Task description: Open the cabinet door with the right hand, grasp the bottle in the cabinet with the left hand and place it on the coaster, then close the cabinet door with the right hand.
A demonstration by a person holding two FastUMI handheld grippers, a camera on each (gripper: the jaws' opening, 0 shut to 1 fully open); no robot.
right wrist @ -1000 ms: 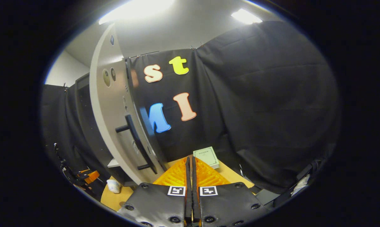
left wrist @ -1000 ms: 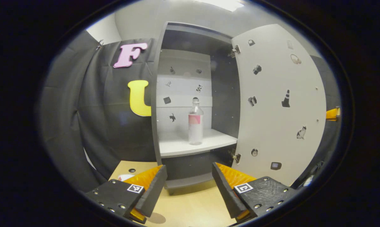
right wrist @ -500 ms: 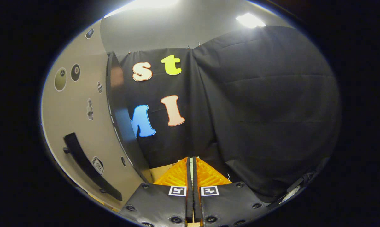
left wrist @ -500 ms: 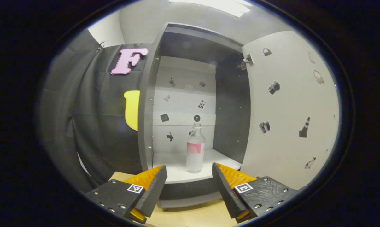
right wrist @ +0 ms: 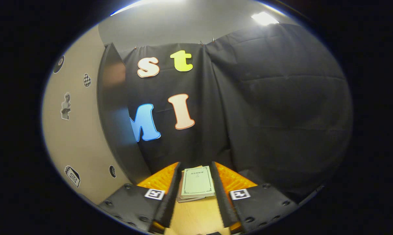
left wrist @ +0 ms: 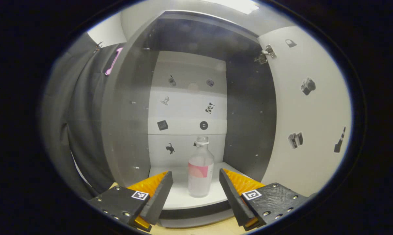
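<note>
Bottle [left wrist: 200, 171] stands upright on the white shelf [left wrist: 183, 195] inside the cabinet [left wrist: 124, 114], a little back from the shelf's front edge and about midway between the cabinet's two dark side walls, touching neither. In the left gripper view, the left gripper [left wrist: 195, 192] hangs in front of that shelf edge with its fingers [left wrist: 157, 195] spread wide; the bottle shows in the gap between them, farther in, with free room on both sides and no contact with either finger. Above the bottle the cabinet's inside is open up to its top panel, and the pale back wall carries small dark stickers. To the right of the cabinet, the cabinet door [left wrist: 310, 107] stands swung wide on its hinges, its inner face turned toward the opening and well clear of the shelf front. In the right gripper view, the right gripper [right wrist: 194, 195] is on the outer side of that door with its fingers parted and holding nothing. Beyond them a pale booklet [right wrist: 197, 182] lies flat on the wooden counter [right wrist: 193, 217], near the black cloth wall.
</note>
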